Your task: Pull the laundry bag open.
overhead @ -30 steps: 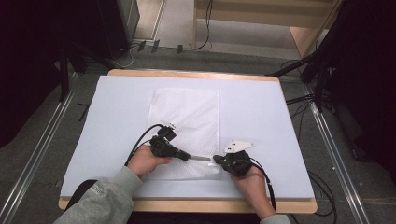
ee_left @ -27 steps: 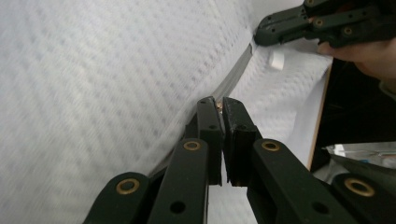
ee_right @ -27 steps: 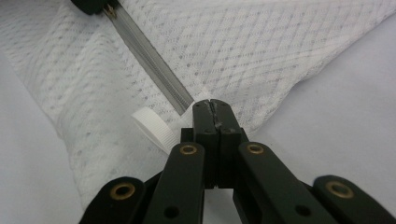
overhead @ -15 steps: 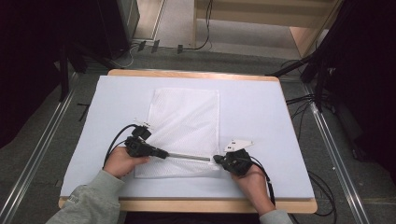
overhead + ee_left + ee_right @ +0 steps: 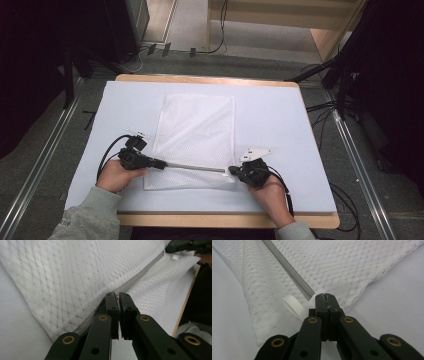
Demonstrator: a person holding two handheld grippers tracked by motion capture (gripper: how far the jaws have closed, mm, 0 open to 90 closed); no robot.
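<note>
White sheet (image 5: 280, 130) covers wooden table (image 5: 200, 79).

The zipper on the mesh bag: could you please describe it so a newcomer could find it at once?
On the white-covered table lies a white mesh bag. Near its edge closest to the person runs the zipper, a thin grey line between the left tool and the right tool. It is the bag's one straight grey strip.

The mesh bag (image 5: 195, 140) is white open-weave cloth with a diamond pattern, soft and matt. Its zipper (image 5: 135, 282) is a grey woven tape with fine teeth. The jaws are matt black plastic with brass-coloured rivets. The bench (image 5: 210, 80) has a pale wood edge under a smooth, matt white sheet (image 5: 280, 120).
</note>
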